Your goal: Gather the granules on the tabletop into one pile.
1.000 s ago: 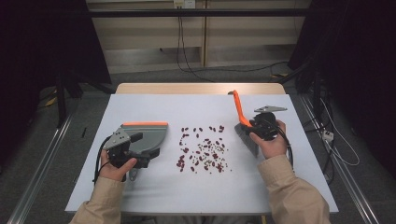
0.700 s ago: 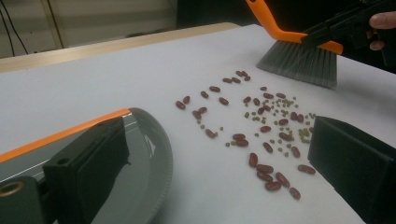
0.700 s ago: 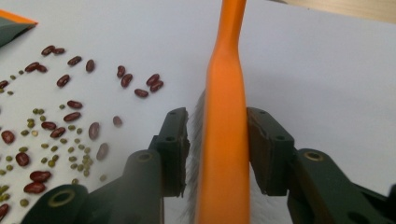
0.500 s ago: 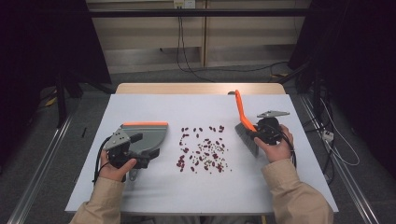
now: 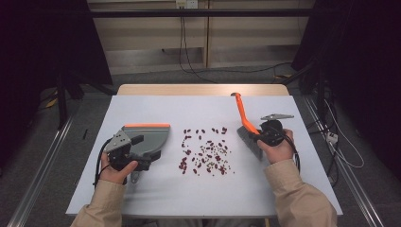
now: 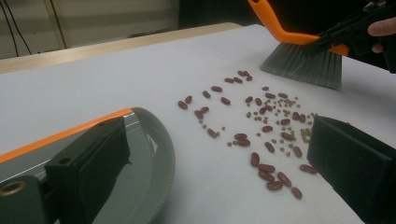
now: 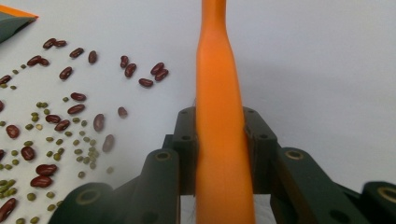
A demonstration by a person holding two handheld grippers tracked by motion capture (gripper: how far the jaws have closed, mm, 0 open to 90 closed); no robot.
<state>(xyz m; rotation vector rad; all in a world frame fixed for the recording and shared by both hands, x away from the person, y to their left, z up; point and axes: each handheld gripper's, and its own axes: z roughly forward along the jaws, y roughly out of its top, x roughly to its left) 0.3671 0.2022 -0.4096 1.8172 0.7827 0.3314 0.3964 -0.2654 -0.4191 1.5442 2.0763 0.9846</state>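
Note:
Red kidney beans and small green beans (image 5: 205, 151) lie scattered mid-table, also in the left gripper view (image 6: 268, 128) and right gripper view (image 7: 56, 121). A grey dustpan (image 5: 149, 137) with an orange edge lies flat to their left. My left gripper (image 5: 143, 152) rests at its near-left corner, open. In the left gripper view one jaw sits over the dustpan (image 6: 154, 154) and the other stands far off beside the beans. My right gripper (image 5: 259, 135) is shut on the orange handle (image 7: 217, 93) of a brush (image 5: 247, 127). Its grey bristles (image 6: 303, 65) meet the table right of the beans.
The white table (image 5: 189, 198) has a bare wooden strip along its far edge (image 5: 203, 90). Cables (image 5: 340, 146) hang off the right side. The floor around is dark, with rails on both sides.
My right gripper has come slightly nearer the person with the brush, bringing the bristles down beside the beans. The left gripper and dustpan have stayed put.

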